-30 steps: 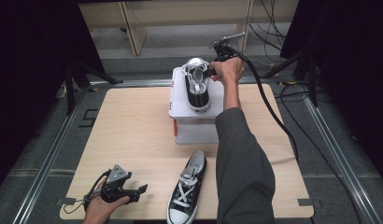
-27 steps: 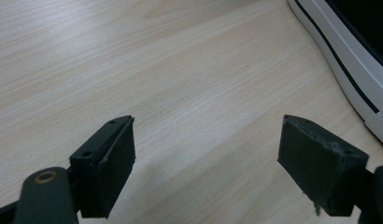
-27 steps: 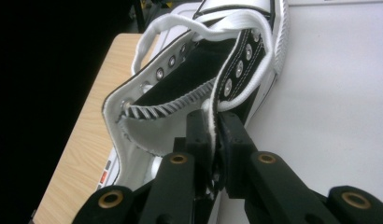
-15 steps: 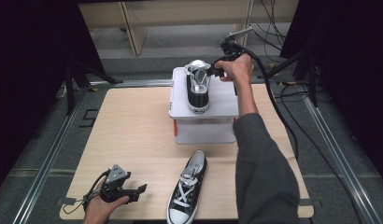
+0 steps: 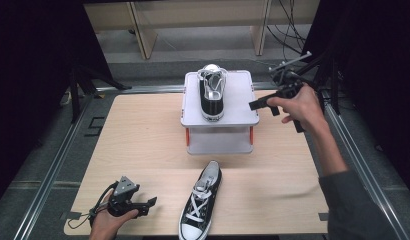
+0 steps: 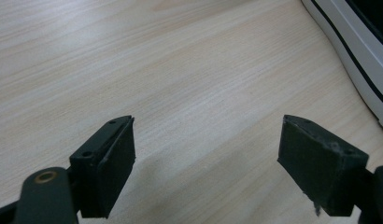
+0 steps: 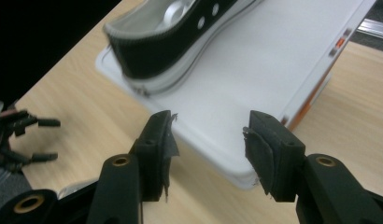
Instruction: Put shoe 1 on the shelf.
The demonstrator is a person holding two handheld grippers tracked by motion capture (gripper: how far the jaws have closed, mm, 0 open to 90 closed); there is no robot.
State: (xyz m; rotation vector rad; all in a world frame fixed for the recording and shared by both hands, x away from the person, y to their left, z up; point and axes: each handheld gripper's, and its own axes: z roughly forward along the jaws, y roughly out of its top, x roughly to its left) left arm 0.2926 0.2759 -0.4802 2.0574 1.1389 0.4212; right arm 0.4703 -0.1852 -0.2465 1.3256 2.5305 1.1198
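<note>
A black high-top sneaker (image 5: 211,91) with a white toe cap stands on a white raised platform (image 5: 240,97) at the back of the table. Its mate (image 5: 200,200), laced white, lies on the wood near the front edge. My right gripper (image 5: 255,105) hovers just right of the platform, pointing at it. Its jaws have just been opening, and in the right gripper view (image 7: 208,126) nothing is between them; the sneaker (image 7: 175,37) sits beyond. My left gripper (image 5: 149,206) rests at the front left, open (image 6: 206,135) over bare wood, with the front sneaker's sole (image 6: 353,42) to its side.
The platform stands on a white base with orange corner pieces (image 5: 250,136). Metal rails (image 5: 53,170) run along both table sides. Cables (image 5: 293,20) and wooden furniture legs (image 5: 143,30) are behind the table.
My right hand has pulled away from the sneaker on the platform, moving right and toward the front, and its jaws have opened. The left gripper has stayed put.
</note>
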